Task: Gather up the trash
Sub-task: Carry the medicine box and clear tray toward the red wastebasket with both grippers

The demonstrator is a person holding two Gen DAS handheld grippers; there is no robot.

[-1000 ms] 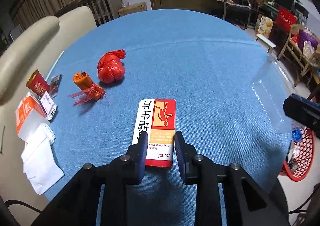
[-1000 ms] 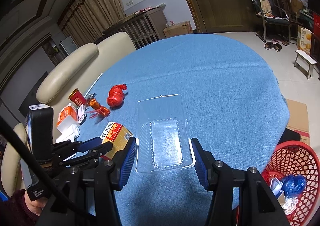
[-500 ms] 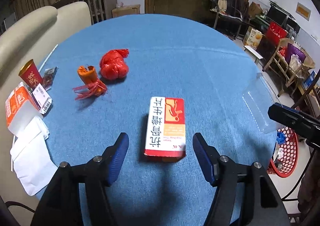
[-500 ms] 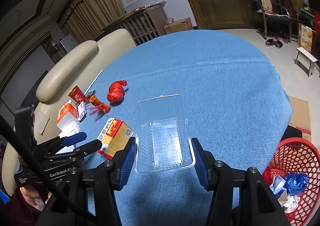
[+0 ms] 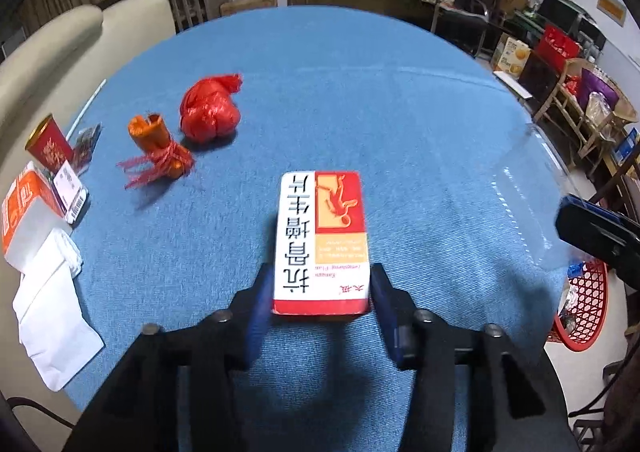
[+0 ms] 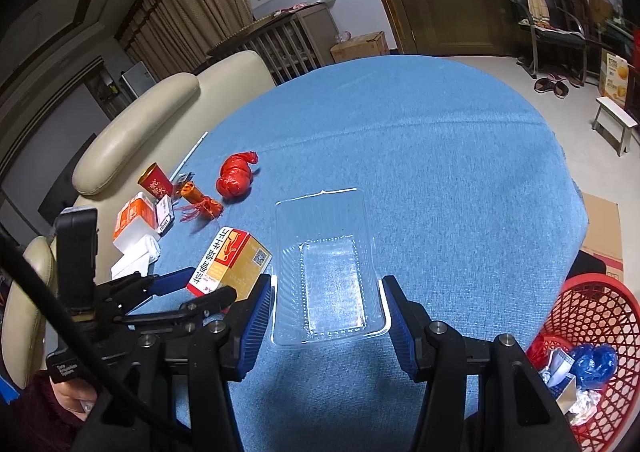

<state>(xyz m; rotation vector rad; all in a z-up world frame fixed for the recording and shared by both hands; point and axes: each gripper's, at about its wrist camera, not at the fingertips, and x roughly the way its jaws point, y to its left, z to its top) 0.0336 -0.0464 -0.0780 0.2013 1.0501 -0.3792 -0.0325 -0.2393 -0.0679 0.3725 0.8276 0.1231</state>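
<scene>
A: While the left hand-held gripper (image 5: 320,296) points down at the blue-clothed bench (image 5: 400,124), where does the medicine box (image 5: 322,236) lie?

B: Its near end sits between the two blue pads, close to the bench's near edge. The jaws are closing on it, and the pads look to be just at its long sides; I can't tell whether they press yet.

A: And the right hand-held gripper (image 6: 326,310)?

B: It is part-open, one pad on either side of the near end of the clear plastic tray (image 6: 326,264). A thin gap shows on each side, so it is not gripped. The tray lies flat near the bench's near edge, just to the right of the medicine box.

A: Farther along?

B: Toward the left edge lie white tissues (image 5: 48,308), an orange-and-white carton (image 5: 24,220) and a red paper cup (image 5: 48,142). Farther in, toward the middle, lie an orange bundle tied with red netting (image 5: 160,146) and a knotted red bag (image 5: 210,112), just beside each other.

A: The basket?

B: The red basket (image 6: 608,316) stands on the floor off the bench's near right corner, with scraps in it.
</scene>
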